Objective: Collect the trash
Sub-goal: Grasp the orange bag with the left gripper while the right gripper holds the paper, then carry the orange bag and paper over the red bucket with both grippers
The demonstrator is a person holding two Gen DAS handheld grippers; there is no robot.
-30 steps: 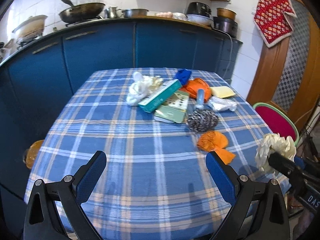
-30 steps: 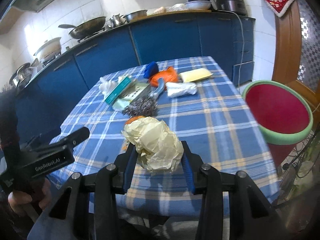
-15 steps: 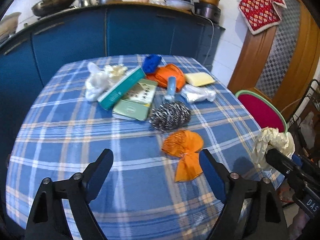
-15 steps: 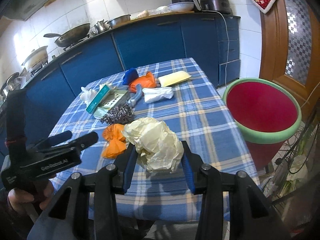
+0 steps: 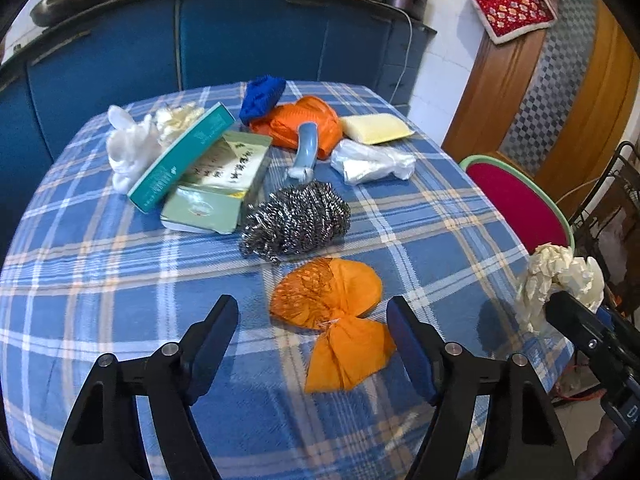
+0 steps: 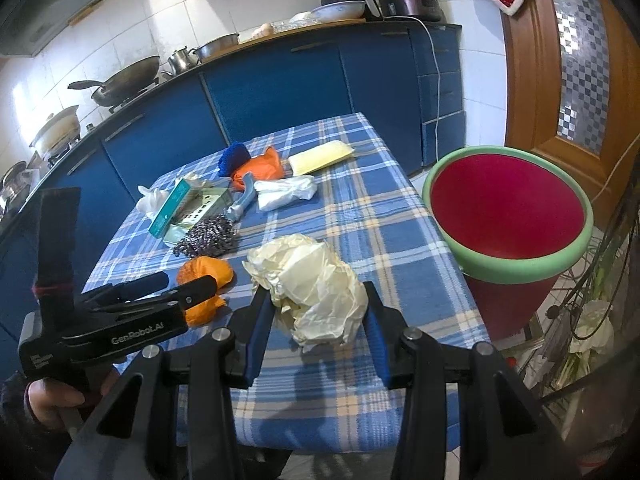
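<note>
An orange net bag [image 5: 336, 312] lies on the blue checked tablecloth [image 5: 100, 280]. My left gripper [image 5: 312, 332] hovers over it with its jaws closing; the bag lies between the fingers and the pads do not touch it. The bag [image 6: 204, 280] and the left gripper [image 6: 188, 288] also show in the right wrist view. My right gripper [image 6: 316, 312] is shut on a crumpled cream paper wad [image 6: 316, 284], held above the table's near right edge. That wad [image 5: 560, 280] appears at the right of the left wrist view. A red bin with a green rim [image 6: 508, 208] stands beside the table.
Farther back on the table lie a steel scourer [image 5: 296, 220] with a blue handle, green boxes [image 5: 208, 172], white plastic [image 5: 372, 160], a yellow sponge [image 5: 376, 128], an orange bag [image 5: 300, 120] and a blue cloth [image 5: 262, 94]. Blue cabinets [image 5: 240, 36] stand behind. A wire rack [image 5: 616, 200] is at right.
My left gripper has moved forward and down over the orange net bag, and its jaws have narrowed. My right gripper has carried the paper wad toward the red bin.
</note>
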